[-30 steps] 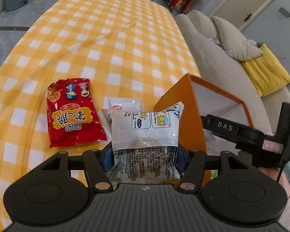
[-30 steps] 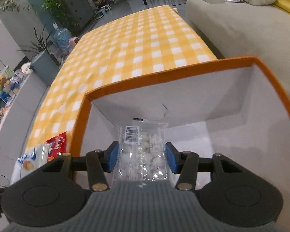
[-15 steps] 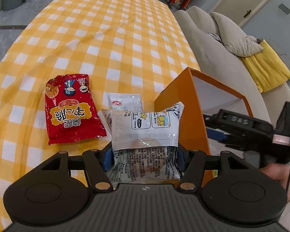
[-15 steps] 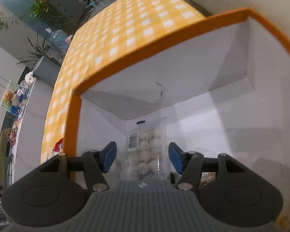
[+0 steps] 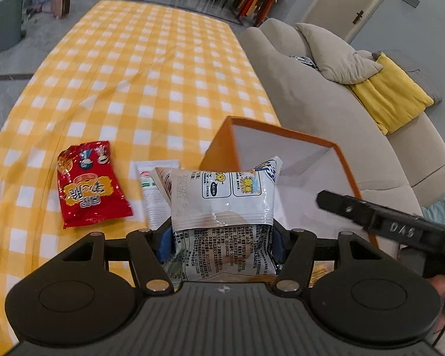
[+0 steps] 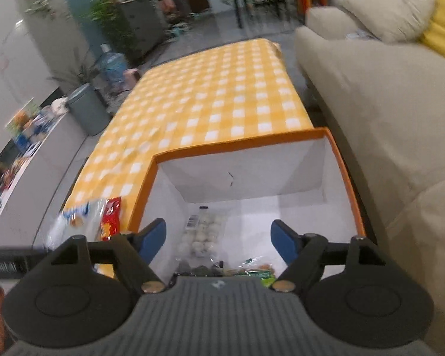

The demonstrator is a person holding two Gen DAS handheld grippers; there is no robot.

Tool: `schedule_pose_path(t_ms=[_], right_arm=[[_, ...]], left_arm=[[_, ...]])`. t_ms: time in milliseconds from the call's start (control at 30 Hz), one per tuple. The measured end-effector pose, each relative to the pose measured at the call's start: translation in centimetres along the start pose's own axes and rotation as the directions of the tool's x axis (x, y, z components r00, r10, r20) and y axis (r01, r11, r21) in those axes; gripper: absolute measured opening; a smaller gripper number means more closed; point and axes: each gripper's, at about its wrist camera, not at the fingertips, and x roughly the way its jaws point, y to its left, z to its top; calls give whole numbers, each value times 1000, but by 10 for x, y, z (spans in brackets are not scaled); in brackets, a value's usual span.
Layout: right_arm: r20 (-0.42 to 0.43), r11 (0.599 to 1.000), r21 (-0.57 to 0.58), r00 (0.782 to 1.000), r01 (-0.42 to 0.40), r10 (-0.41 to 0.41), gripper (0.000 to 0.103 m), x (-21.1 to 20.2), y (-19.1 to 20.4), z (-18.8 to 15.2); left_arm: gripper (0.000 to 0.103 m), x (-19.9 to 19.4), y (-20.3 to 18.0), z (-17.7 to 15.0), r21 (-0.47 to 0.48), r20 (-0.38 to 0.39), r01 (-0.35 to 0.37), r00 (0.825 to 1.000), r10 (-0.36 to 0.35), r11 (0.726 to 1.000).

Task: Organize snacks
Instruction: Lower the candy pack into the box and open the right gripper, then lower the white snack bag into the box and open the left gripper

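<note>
My left gripper [image 5: 219, 243] is shut on a white snack bag [image 5: 222, 198] with cartoon print, held above the table beside the orange box [image 5: 219, 145]. A red snack packet [image 5: 89, 184] and a small white packet [image 5: 152, 192] lie on the checked cloth to the left. My right gripper [image 6: 219, 237] is open and empty above the orange box [image 6: 237, 145]. A clear pack of white balls [image 6: 203, 234] lies on the box floor below it, with other snacks [image 6: 252, 270] near the front. The white bag [image 6: 71, 222] and red packet [image 6: 111, 216] show left of the box.
The yellow checked table [image 5: 139, 65] stretches away ahead. A beige sofa [image 5: 320, 89] with a yellow cushion [image 5: 391, 101] runs along the right. The right gripper's body [image 5: 385, 228] juts in at the lower right of the left wrist view.
My right gripper has opened, let go of the clear pack into the box and risen. My left gripper has moved right, toward the box, still holding the white bag.
</note>
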Motion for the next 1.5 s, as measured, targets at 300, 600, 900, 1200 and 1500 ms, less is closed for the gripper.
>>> schedule_pose_path(t_ms=[300,600,900,1200,1500], right_arm=[[69,996,67,996,-61,56,77,-25,-35,2],[142,993,98,988,-71,57,77,-56,-76,-4],[59,991,121,997,-62,55,77,-40,-98,-16],[36,984,166,998,-58,52,77,-29,-103,-15],[28,985,171,999,-36,32,77,-33,-102,-19]], left_arm=[[70,25,-57,7,18,7,-32,999,32,999],[70,91,-102,5,60,-1,-78,997,78,995],[70,144,-103,12,95,-72,-148,985,155,984],[83,159,-109,14,201,-110,-219,963,244,955],[90,139,-114,9,270,-103,-213,963,248,939]])
